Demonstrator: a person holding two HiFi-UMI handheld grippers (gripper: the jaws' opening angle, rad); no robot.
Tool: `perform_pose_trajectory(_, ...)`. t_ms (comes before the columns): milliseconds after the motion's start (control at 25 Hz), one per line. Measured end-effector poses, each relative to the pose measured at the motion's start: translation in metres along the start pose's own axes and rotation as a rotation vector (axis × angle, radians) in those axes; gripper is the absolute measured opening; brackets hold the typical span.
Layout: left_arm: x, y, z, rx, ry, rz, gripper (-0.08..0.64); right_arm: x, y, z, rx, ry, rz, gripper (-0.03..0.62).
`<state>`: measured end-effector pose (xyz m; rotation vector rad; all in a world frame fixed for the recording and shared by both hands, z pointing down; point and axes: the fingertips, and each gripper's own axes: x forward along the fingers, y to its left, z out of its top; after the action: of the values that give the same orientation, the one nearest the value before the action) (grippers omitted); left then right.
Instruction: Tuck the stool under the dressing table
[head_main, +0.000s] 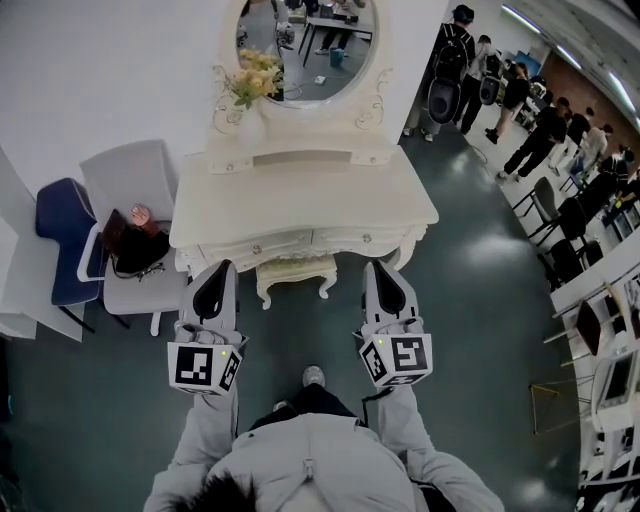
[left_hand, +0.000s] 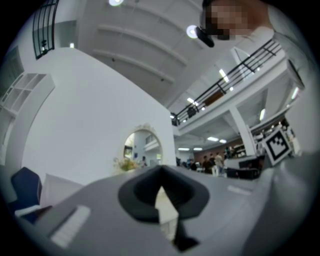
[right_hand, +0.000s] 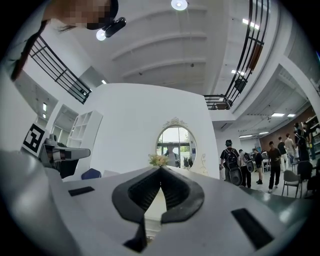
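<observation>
Your left claw (head_main: 214, 288) and right claw (head_main: 386, 286) are both pressed together, empty. The stool (head_main: 297, 274) sits between them, partly under the tabletop (head_main: 300, 195); only the head view shows it. A vase (head_main: 249, 128) there holds yellow flowers (head_main: 256, 78).

The carved cream-white wooden dressing table (head_main: 300, 205) and the cream cushioned stool (head_main: 296, 272) match. The floor (head_main: 470, 300) is dark teal. The flowers (head_main: 255, 78) at the table's back left corner are yellow. One padded chair (head_main: 62, 240) is navy, the other chair (head_main: 130, 175) pale grey. The left gripper (head_main: 218, 268) and right gripper (head_main: 380, 266) are grey, with black-and-white squares at the rear.
</observation>
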<state>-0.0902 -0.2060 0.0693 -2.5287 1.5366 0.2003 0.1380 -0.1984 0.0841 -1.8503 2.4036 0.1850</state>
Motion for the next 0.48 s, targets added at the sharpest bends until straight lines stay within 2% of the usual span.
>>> perform_pose_trajectory(480, -0.0031, 0.0051, 0.0012, -0.025, -0.015, 0.014, 0.005, 0.0009, 0.0095, -0.0030, -0.001, 0.005, 0.009, -0.008)
